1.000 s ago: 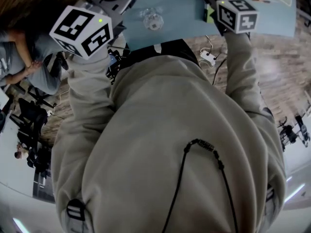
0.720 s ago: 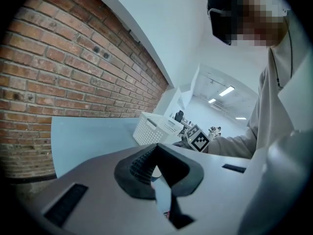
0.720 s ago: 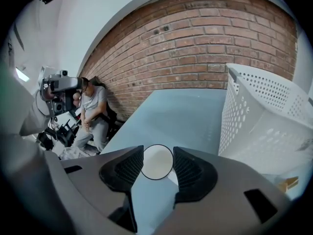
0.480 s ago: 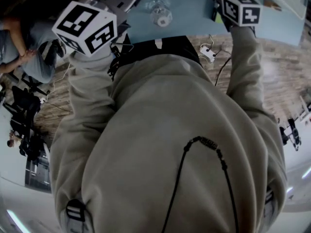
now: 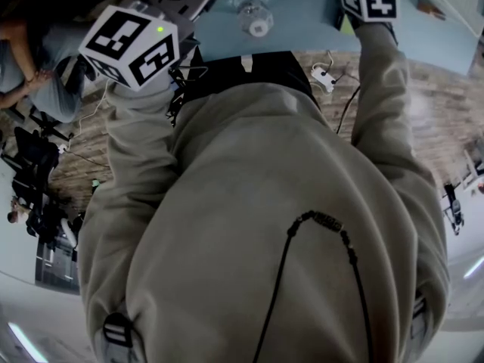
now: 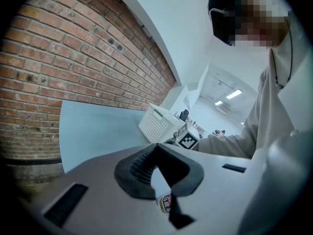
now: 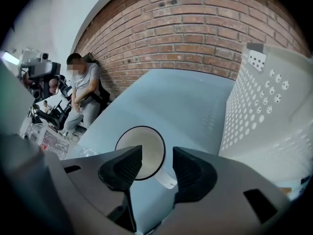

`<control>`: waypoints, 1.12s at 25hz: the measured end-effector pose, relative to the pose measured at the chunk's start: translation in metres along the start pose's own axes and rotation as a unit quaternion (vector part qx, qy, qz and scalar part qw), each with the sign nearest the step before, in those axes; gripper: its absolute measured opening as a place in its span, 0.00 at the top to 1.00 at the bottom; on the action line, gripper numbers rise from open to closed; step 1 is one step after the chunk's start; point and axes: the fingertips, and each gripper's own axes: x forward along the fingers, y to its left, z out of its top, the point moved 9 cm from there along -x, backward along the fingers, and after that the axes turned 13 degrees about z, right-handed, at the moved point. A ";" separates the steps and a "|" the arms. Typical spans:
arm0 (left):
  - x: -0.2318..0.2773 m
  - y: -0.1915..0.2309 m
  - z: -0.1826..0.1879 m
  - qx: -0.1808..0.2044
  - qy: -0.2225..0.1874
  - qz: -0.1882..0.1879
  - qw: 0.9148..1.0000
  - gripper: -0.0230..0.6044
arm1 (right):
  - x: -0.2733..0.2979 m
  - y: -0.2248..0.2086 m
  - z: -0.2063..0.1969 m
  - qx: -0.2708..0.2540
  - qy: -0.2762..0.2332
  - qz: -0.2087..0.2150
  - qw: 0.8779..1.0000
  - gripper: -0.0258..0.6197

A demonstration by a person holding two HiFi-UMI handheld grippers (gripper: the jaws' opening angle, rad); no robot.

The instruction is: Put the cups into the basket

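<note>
**Approach to a cup.** The right tool (image 7: 157, 160) is pointing steeply down at the white cup (image 7: 149, 146). The cup is standing upright on the blue desk (image 7: 176, 97), near the perforated basket (image 7: 266, 111) at its right. The tool's jaws have just been opening and are now standing spread. The cup's rim and handle (image 7: 166, 179) are showing in the gap, and neither pad is touching them. The left tool (image 6: 156, 151) is idling at the person's left, its pads pressed together on nothing. A clear glass cup (image 5: 253, 15) is also waiting on the desk, closer to the person.

Judged from this pose, the grasp is likely going best if the tool is lowered until one pad is sitting inside the rim and the other outside the wall, clear of the handle, before closing. The lift should then be clearing the basket's tall side before the cup is carried across.
</note>
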 end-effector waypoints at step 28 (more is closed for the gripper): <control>-0.042 -0.021 0.010 0.006 -0.029 0.018 0.999 0.97 | 0.000 0.009 0.010 -0.088 0.043 -0.030 0.995 0.89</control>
